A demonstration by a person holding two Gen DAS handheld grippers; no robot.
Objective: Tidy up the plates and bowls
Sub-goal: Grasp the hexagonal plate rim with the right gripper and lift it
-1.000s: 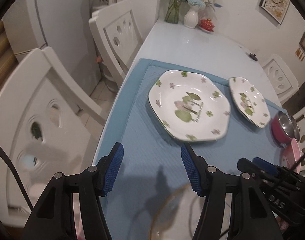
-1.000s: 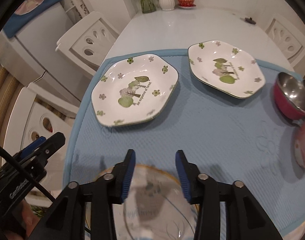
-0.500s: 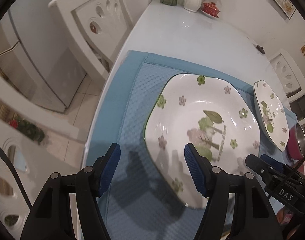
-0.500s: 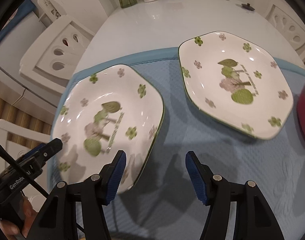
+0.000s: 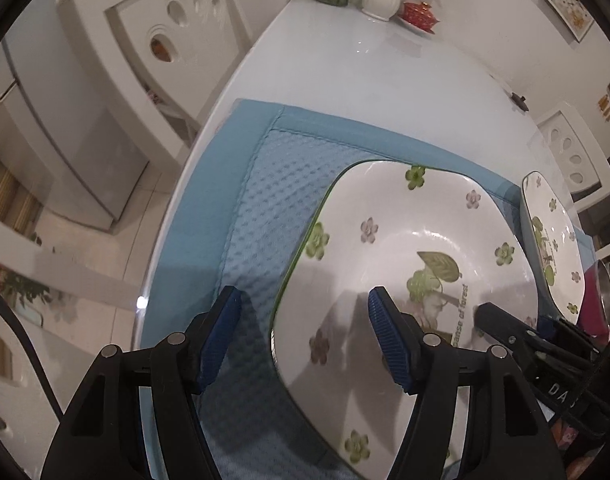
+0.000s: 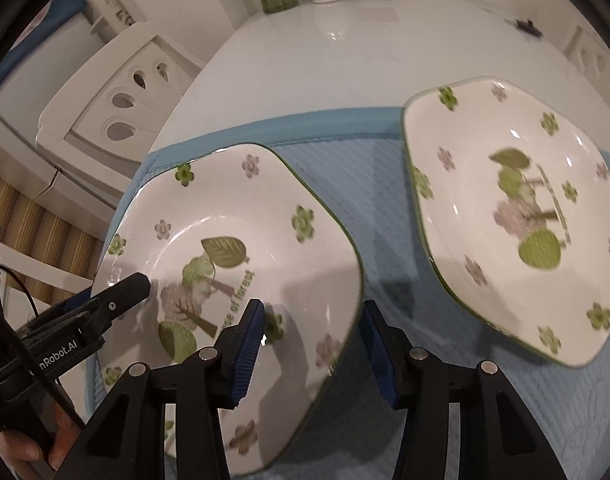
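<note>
Both tools gape, left tool (image 5: 301, 328) and right tool (image 6: 311, 334) straddling the near plate's (image 6: 241, 240) rims

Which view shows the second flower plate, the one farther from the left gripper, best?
The right wrist view: the second plate appears nearly whole on the blue mat, though slightly blurred. The left wrist view shows it only as a foreshortened sliver at the right edge.

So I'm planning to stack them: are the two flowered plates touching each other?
Apart. The right wrist view shows a strip of blue mat between the near plate and the far plate.
</note>
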